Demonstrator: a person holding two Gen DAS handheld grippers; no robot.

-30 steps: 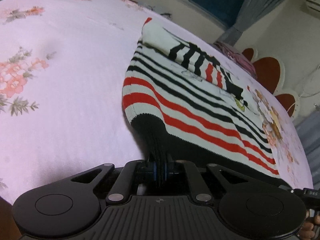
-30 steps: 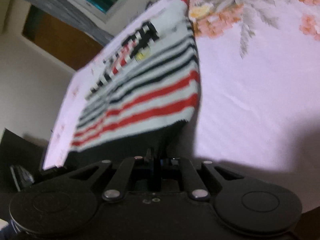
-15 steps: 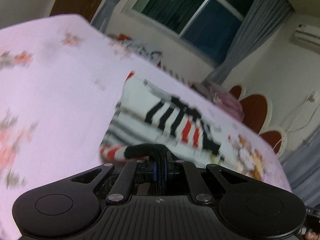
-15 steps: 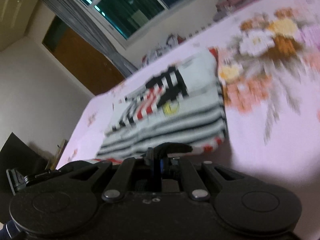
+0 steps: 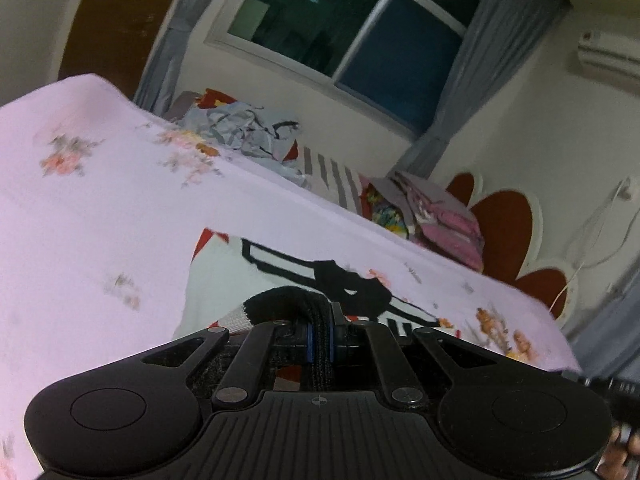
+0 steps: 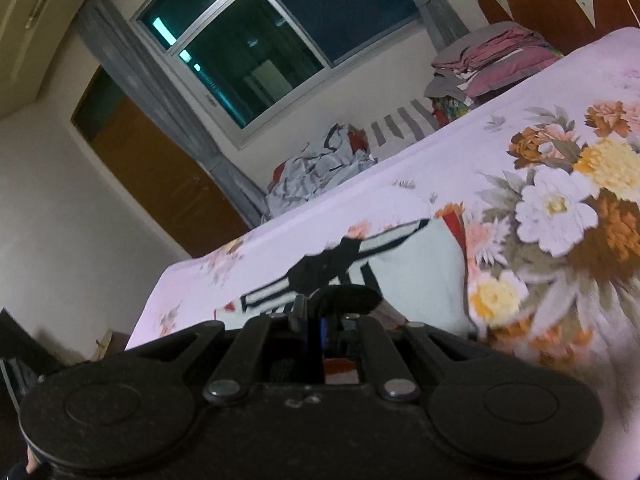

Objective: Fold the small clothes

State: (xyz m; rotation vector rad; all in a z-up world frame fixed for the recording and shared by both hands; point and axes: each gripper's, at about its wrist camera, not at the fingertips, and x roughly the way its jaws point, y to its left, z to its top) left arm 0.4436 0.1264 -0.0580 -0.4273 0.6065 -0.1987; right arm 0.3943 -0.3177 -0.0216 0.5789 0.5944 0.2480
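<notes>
A small white sweater with black and red stripes (image 5: 216,280) lies on the pink floral bedsheet (image 5: 88,216). My left gripper (image 5: 320,320) is shut on its black ribbed hem, which bunches over the fingertips. In the right wrist view the sweater (image 6: 416,268) lies just ahead, and my right gripper (image 6: 316,316) is shut on the black hem at the other corner. Both grippers hold the hem low over the sweater's upper part. The lower striped part is hidden under the grippers.
A heap of unfolded clothes (image 5: 248,128) and a stack of folded clothes (image 5: 436,208) lie at the bed's far side by the red headboard (image 5: 504,232). They also show in the right wrist view as a heap (image 6: 320,168) and a stack (image 6: 488,60). A window (image 5: 352,28) is behind.
Both grippers have carried the hem forward and down over the sweater. The striped body that hung stretched in front a second ago is now folded under, and only the upper part shows.
</notes>
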